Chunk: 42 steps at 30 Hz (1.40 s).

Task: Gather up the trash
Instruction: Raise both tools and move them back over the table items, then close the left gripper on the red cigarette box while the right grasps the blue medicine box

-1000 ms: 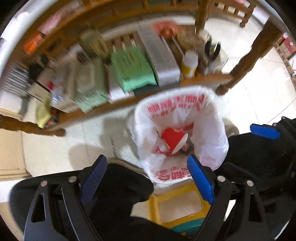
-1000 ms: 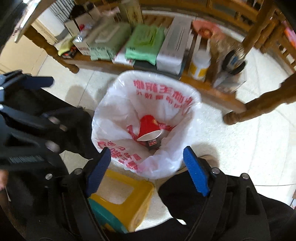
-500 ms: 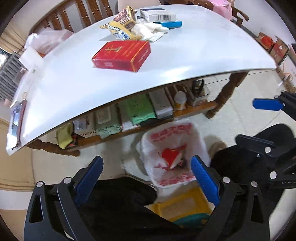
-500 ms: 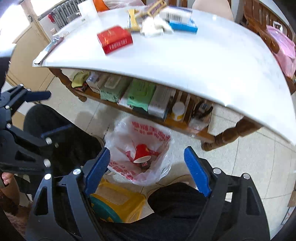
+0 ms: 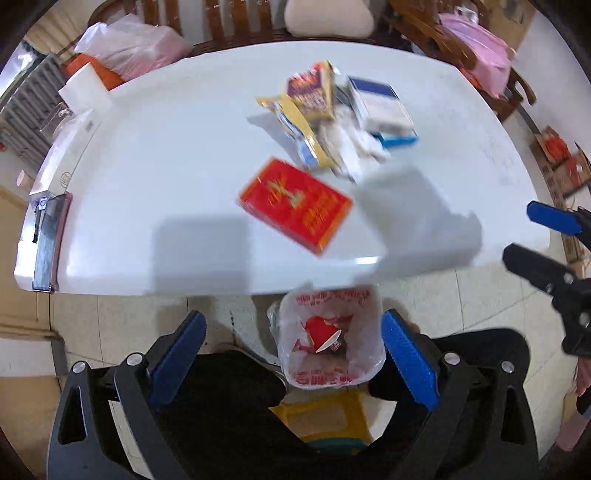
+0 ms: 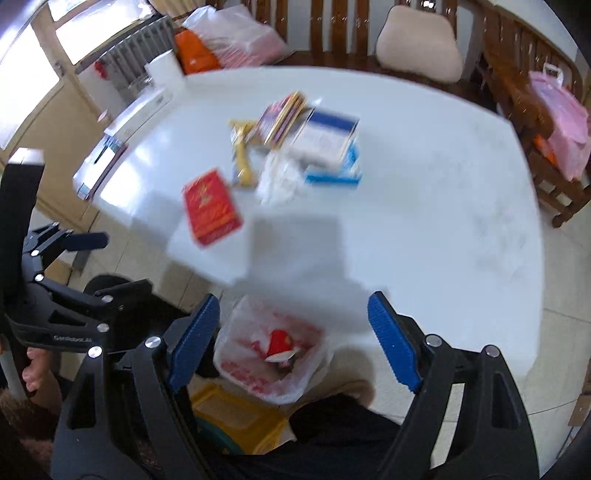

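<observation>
A white trash bag with red print (image 5: 328, 339) stands on the floor below the table edge, with a red paper cup (image 5: 323, 330) inside; it also shows in the right wrist view (image 6: 271, 354). On the white table (image 5: 184, 166) lie a red box (image 5: 293, 205), a yellow wrapper (image 5: 295, 129), a purple packet (image 5: 310, 92), crumpled white tissue (image 5: 354, 147) and a blue-and-white box (image 5: 380, 107). My left gripper (image 5: 293, 362) is open and empty, high above the bag. My right gripper (image 6: 293, 343) is open and empty too, beside the left one (image 6: 70, 240).
Wooden chairs (image 6: 332, 33) ring the table, one with a beige cushion (image 6: 421, 40). Plastic bags (image 5: 129, 44) sit at the back left and pink ones (image 6: 561, 122) on the right. A yellow stool (image 5: 325, 417) and dark-clothed legs are below me. A flat case (image 5: 46, 240) lies at the table's left edge.
Both grippers have risen from just over the trash bag to above table height. The tabletop with its litter has come into view. Both stayed open and empty.
</observation>
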{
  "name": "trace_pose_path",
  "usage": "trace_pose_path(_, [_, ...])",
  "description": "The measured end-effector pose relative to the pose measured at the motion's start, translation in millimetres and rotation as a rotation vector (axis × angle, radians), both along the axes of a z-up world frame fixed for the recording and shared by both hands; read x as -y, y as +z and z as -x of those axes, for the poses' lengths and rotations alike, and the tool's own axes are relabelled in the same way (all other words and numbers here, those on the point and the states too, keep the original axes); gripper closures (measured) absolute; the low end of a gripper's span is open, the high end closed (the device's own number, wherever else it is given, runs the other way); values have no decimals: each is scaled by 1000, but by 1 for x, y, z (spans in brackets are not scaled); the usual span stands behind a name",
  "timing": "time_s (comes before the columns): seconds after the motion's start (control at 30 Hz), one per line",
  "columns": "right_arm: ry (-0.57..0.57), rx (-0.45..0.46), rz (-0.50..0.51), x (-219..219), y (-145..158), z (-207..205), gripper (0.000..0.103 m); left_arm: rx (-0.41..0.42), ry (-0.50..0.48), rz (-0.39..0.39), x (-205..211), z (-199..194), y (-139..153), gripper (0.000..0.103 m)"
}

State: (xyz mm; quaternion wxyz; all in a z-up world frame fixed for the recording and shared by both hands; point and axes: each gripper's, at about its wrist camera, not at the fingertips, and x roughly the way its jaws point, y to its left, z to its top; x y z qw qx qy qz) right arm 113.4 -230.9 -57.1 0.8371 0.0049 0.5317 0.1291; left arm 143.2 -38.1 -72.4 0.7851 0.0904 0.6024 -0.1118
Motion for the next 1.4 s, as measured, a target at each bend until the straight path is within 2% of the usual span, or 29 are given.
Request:
trace_pose_path(0.2, [-19, 3, -32, 16, 28, -46, 22, -23, 66, 26, 2, -29, 17, 10])
trace_pose_path(0.37, [1, -24, -49, 17, 33, -78, 22, -31, 79, 22, 13, -44, 19, 9])
trace_pose_path(0.53, [-4, -58, -55, 16, 24, -106, 22, -50, 132, 52, 18, -57, 12, 9])
trace_pose_path(0.73, [-11, -92, -54, 17, 12, -130, 22, -112, 215, 90, 14, -74, -8, 9])
trace_pose_path(0.93, [-3, -121, -50, 12, -2, -149, 22, -117, 265, 76, 14, -85, -24, 9])
trace_pose_path(1.07, [-1, -149, -46, 9, -17, -161, 22, -158, 304, 98, 11, -94, -42, 9])
trace_pose_path(1.4, [16, -208, -25, -7, -46, -186, 22, -197, 383, 127, 1, -111, -72, 9])
